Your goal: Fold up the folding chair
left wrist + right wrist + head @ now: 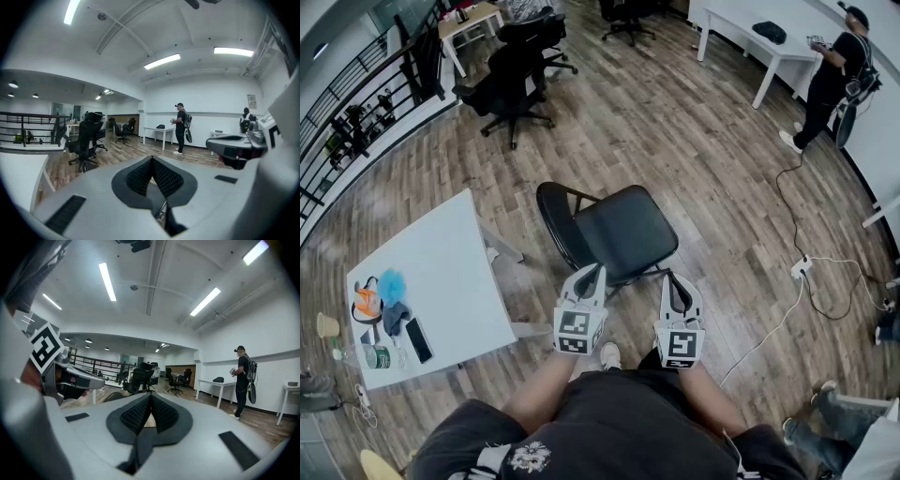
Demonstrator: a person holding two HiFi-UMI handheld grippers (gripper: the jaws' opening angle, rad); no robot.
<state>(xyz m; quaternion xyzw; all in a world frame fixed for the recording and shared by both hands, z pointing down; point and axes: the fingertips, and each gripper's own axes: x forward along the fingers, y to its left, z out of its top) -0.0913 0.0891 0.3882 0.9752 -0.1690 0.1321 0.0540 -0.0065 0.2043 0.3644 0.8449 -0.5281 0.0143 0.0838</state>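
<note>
– Head view, from the left: left gripper (594, 273), jaws pressed together, nothing in them, near the seat's front edge.
– And the folding chair (623, 232)?
– Unfolded on the wood floor (703, 141), off the white table's (441, 262) corner. Right gripper (674, 279) likewise closed, empty.

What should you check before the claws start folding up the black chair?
1. Folding chair seat is bare, nothing lying on it: ok.
2. Left claw is shut and empty, so it must open to grab: not ok.
3. Right claw is also shut and empty: not ok.
4. White table stands close beside the chair; enough room to fold: cannot tell.
5. Other person is far from the chair: ok.
</note>
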